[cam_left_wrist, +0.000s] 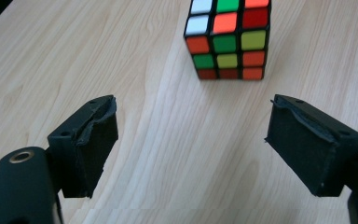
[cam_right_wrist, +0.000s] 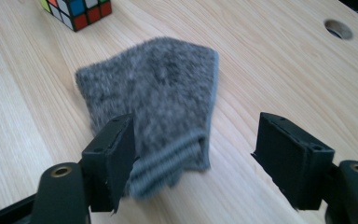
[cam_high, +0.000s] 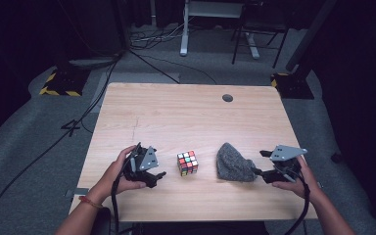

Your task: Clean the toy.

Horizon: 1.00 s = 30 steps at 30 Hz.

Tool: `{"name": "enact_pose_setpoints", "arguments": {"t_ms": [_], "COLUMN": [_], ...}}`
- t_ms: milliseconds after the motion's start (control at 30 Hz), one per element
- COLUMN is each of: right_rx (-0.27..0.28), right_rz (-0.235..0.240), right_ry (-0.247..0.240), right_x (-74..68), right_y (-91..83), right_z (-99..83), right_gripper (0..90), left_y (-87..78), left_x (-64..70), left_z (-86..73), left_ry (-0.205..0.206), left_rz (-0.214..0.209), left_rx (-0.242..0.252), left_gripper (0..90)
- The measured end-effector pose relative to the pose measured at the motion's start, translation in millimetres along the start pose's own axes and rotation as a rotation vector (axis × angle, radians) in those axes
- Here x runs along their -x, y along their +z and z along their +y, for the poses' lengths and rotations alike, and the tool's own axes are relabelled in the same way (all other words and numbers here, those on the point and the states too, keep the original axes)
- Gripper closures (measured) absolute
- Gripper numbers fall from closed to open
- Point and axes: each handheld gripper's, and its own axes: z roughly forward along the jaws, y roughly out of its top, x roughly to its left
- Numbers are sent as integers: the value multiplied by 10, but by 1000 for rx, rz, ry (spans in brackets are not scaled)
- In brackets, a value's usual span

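- The left tongs (cam_left_wrist: 191, 140) rest low over the bench (cam_high: 176, 112), jaws spread wide with nothing between them. They point at the puzzle cube (cam_left_wrist: 227, 37), which sits a little ahead of the jaws, untouched; this looks like lining up to grip it.
- The right tongs (cam_right_wrist: 196, 154) are also spread wide and clamp nothing. The ribbed cuff of a grey woolly hat (cam_right_wrist: 154, 98) lies in the gap, close against one jaw, probably so a squeeze would catch that firmer edge.
- In the high view, the cube (cam_high: 187, 163) stands near the bench's front middle, with the hat (cam_high: 232, 163) lying flat just to its right.
- A hand holds each tool from the near edge, one per object.
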Motion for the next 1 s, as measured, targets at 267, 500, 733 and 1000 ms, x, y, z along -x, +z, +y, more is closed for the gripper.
{"name": "enact_pose_setpoints", "arguments": {"t_ms": [267,500,733,1000], "right_rx": [-45,-65,-41,-13], "right_rz": [-53,-84,-116,-129], "right_ry": [89,192,286,345], "right_x": [106,179,213,233], "right_y": [-114,-141,-187,-216], "right_z": [-502,-914,-1161,-1253], "right_gripper": [284,279,262,257], "left_y": [-103,-50,16,101], "left_x": [-68,-139,-224,-264], "left_z": [-326,-491,-645,-762], "left_ry": [-95,-137,-197,-250], "left_rz": [27,5,-34,-54], "left_rx": [9,-26,-36,-67], "left_gripper": [166,166,170,168]}}
